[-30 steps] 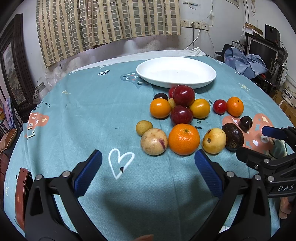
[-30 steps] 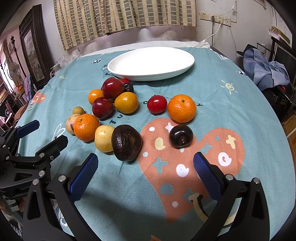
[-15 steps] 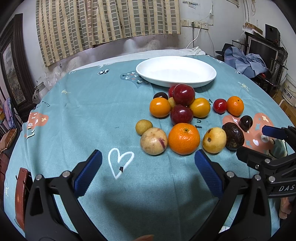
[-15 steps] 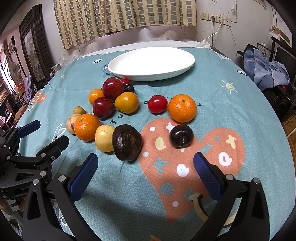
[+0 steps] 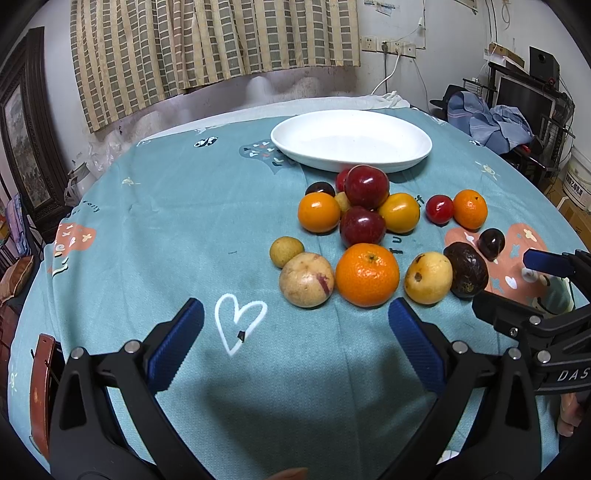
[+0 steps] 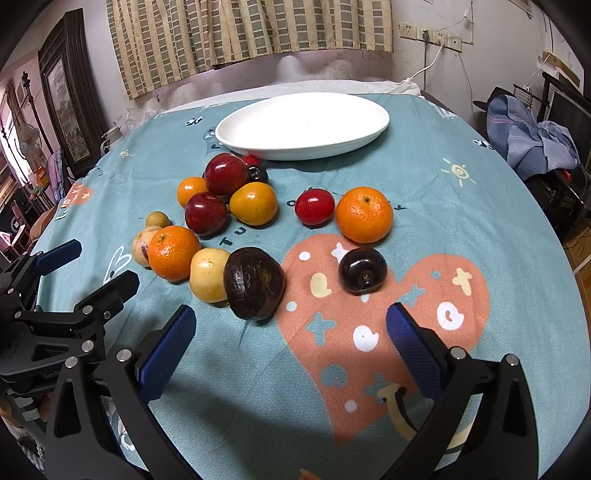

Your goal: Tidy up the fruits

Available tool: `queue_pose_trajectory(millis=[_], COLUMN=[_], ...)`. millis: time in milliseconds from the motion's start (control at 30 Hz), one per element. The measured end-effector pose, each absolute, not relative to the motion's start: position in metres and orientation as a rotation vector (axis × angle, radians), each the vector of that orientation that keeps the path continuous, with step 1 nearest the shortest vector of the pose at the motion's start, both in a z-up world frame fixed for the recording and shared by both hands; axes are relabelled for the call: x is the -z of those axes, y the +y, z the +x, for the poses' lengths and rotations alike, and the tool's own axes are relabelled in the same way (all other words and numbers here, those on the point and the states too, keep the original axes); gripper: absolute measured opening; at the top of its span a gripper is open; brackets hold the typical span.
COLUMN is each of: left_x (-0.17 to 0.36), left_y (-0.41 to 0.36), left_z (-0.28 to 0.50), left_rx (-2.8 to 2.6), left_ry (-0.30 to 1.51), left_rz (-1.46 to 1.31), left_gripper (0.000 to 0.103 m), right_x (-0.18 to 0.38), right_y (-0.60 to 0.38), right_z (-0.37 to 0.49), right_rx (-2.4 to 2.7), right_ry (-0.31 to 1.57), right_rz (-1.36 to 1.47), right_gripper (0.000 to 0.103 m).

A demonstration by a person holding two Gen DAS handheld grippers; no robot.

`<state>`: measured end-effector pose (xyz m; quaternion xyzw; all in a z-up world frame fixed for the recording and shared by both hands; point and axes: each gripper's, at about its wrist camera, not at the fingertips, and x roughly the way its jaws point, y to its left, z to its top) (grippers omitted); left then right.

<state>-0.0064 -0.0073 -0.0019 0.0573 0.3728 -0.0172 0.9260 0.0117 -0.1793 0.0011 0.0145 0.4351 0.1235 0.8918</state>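
Just in front of the white plate (image 6: 303, 125) sits the fruit pile (image 5: 364, 221), loose on the tablecloth; left gripper (image 5: 295, 343) and right gripper (image 6: 290, 343) hover nearer, jaws spread wide, empty.

**Around the table**

A teal tablecloth (image 5: 155, 236) with a white heart outline (image 5: 239, 321) and a big salmon heart patch (image 6: 384, 332) covers the round table. Behind it hangs a checked curtain (image 5: 207, 48) on a pale wall, with wall sockets (image 6: 430, 35) and a white cable (image 6: 432, 62) trailing down. A dark-framed picture (image 6: 68, 103) stands at the left. At the right, crumpled blue clothes (image 6: 532, 136) lie heaped (on what, hard to tell) beside a dark monitor (image 5: 524, 99).
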Motion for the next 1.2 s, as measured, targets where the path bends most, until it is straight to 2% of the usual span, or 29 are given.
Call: queue_pose_trajectory(millis=[500, 733, 1200], left_x=[0.008, 0.03, 0.031], left_y=[-0.005, 0.009, 0.013], left_z=[0.0, 0.018, 0.015], left_rx=[0.037, 0.019, 0.022], left_ry=[0.826, 1.005, 1.017], left_rz=[0.106, 0.03, 0.021], left_gripper=[0.101, 0.101, 0.101], right_x=[0.002, 0.013, 0.021], right_y=[-0.175, -0.175, -0.16], right_z=[0.009, 0.014, 0.015], right_rx=[-0.254, -0.244, -0.227], right_ry=[0.926, 0.993, 1.035], right_rz=[0.02, 0.02, -0.12], right_gripper=[0.102, 0.102, 0.102])
